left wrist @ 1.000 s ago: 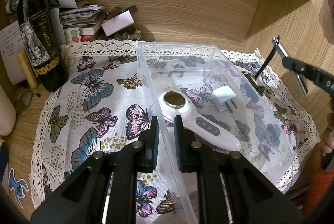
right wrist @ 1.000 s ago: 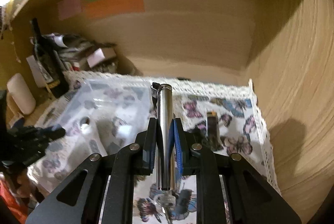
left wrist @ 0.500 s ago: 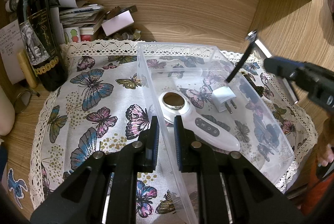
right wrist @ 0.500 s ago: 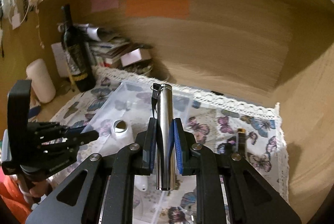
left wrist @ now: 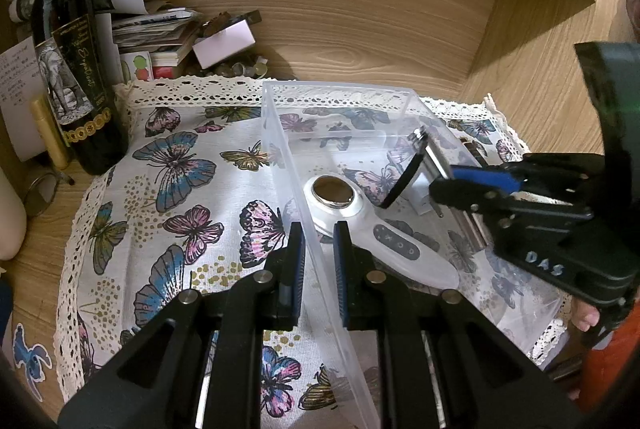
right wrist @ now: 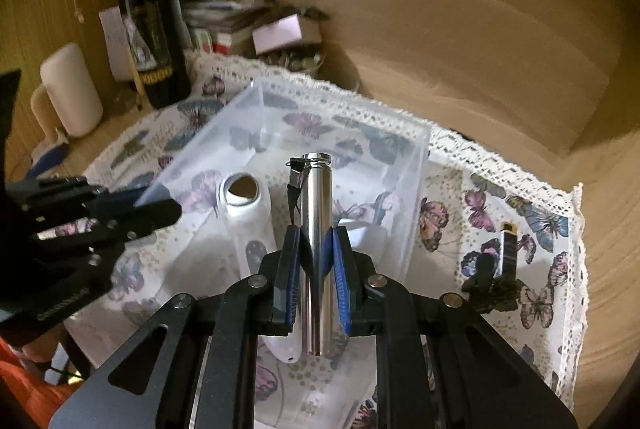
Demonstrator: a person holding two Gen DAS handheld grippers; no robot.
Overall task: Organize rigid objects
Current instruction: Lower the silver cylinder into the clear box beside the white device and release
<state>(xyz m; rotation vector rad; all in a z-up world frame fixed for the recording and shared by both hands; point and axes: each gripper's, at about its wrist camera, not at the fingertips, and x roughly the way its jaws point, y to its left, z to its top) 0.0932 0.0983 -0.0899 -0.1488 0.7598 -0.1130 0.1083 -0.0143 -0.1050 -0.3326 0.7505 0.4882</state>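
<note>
Right gripper (right wrist: 316, 253): blue-padded fingers clamped on a polished metal cylinder (right wrist: 317, 229), smooth and tubular, with a black strap hanging from its cap; since a second ago it has come from beside the clear plastic bin (left wrist: 340, 93) to above it, the cap end pointing toward the bin's far wall. Left gripper (left wrist: 316, 261): position unchanged, its fingers straddling the bin's near-left wall with a small gap on either side, so whether they actually pinch the wall cannot be told. Bin: rigid, transparent, rectangular, open-topped, thin straight rims. Contents: a white handheld device (left wrist: 372, 229), glossy plastic, with a round metallic head and a tapered handle bearing a grey button strip; a white plug adapter, mostly hidden behind the right gripper. Bin stands on a butterfly-print cloth (left wrist: 172, 197) with a lace border, spread over a wood-grain desk (left wrist: 36, 229). Open cloth lies to the bin's left; on the narrower strip to its right lies a small dark oblong object (right wrist: 508, 249). Desk's far-left corner: a dark wine bottle (left wrist: 76, 77) standing upright just off the cloth edge, with stacked papers (left wrist: 152, 33) behind it.
</note>
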